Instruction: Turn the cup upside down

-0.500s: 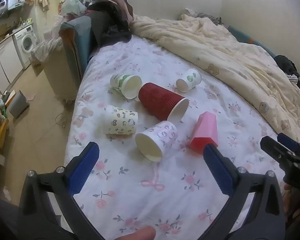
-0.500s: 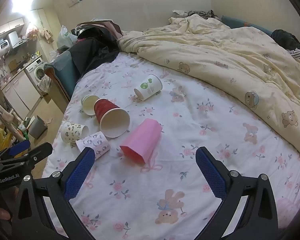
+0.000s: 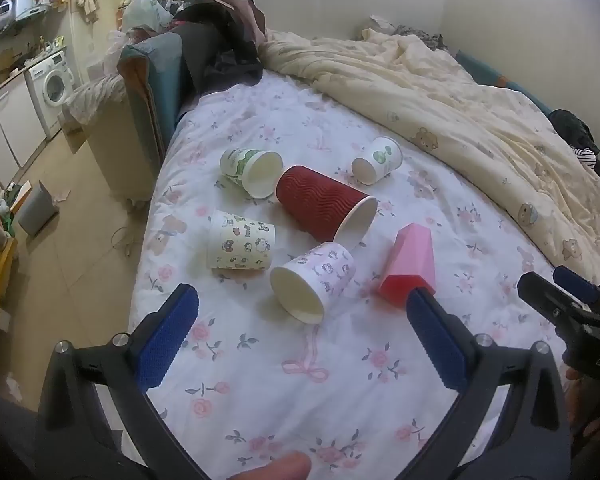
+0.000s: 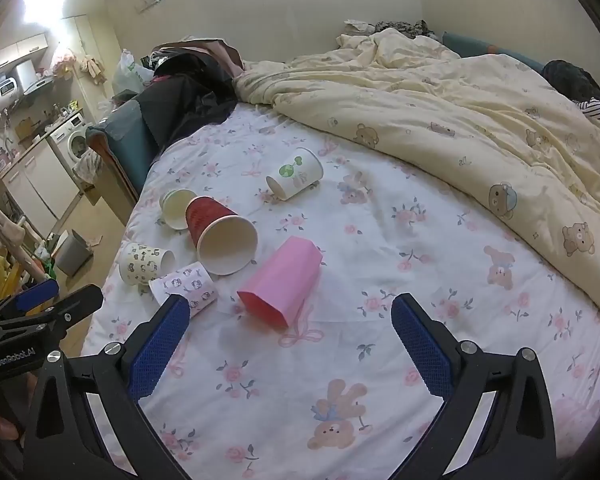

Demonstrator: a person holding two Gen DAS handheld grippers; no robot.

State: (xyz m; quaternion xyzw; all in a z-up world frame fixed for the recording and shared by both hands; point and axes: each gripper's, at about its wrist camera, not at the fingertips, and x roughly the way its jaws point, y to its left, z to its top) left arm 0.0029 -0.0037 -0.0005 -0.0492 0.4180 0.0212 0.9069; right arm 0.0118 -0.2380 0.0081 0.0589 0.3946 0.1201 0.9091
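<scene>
**Both grippers parted and empty above a bed of toppled cups**

Left gripper point(image 3: 302, 312) and right gripper point(image 4: 290, 326) hover with jaws wide apart, holding nothing; the spread suits a cup's girth, presumably so that either can close across a side wall. Beyond both lies the flowered sheet point(image 3: 340, 380), the soft bearer of everything, on which a cup set down may well lean; far ahead and to the right of the grippers the cream duvet point(image 4: 480, 128) is bunched clear of the work area. Six cups lie on their sides, none yet inverted. Largest, the red ribbed cup point(image 3: 324, 204) lies ahead of the left gripper, mouth toward it; the pink faceted cup point(image 4: 282, 284) lies just ahead of the right gripper, nearer its left finger, mouth toward the camera, and so is the likeliest first target. The purple-printed cup point(image 3: 314, 276) lies directly before the left gripper's gap, mouth forward; the cartoon-printed cup point(image 3: 240, 245) lies ahead near its left finger; the green-printed cup point(image 3: 252, 172) and the small leaf-marked cup point(image 3: 378, 159) lie farthest ahead.
</scene>
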